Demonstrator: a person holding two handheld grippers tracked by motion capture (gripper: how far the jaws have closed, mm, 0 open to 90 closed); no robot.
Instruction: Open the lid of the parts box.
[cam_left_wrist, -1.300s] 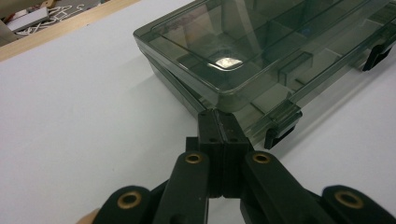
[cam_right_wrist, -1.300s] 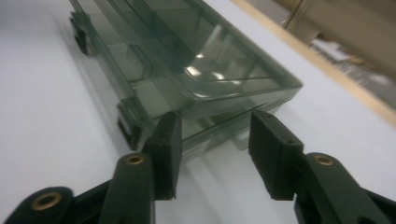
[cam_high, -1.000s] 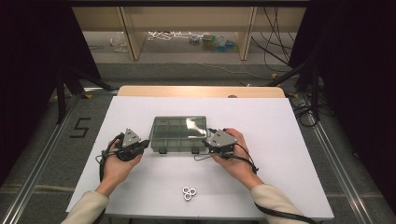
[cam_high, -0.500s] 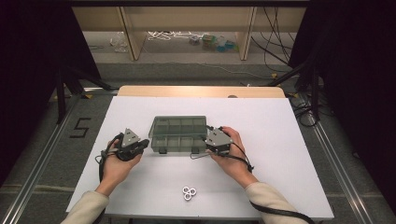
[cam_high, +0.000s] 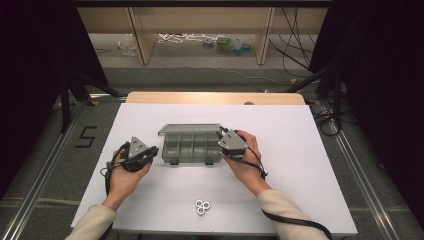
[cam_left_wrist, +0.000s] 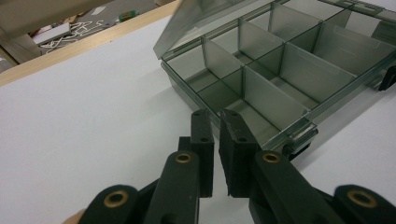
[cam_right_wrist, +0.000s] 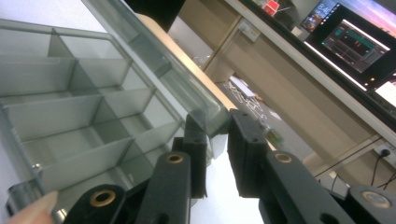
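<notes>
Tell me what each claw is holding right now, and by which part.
The right claw pinches the raised clear plastic lid of the grey compartment box at its corner. The left claw holds nothing, nearly shut beside the box.

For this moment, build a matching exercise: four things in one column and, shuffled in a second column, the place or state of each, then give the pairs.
Things:
1. lid
2. left gripper
3. right gripper
4. three white rings

Places or states:
A. jaws nearly together, holding nothing, at the box's front left corner
B. clustered near the table's front edge
C. raised, standing at the back of the box
D. jaws around the lid's corner

Pairs: 1-C, 2-A, 3-D, 4-B
</notes>
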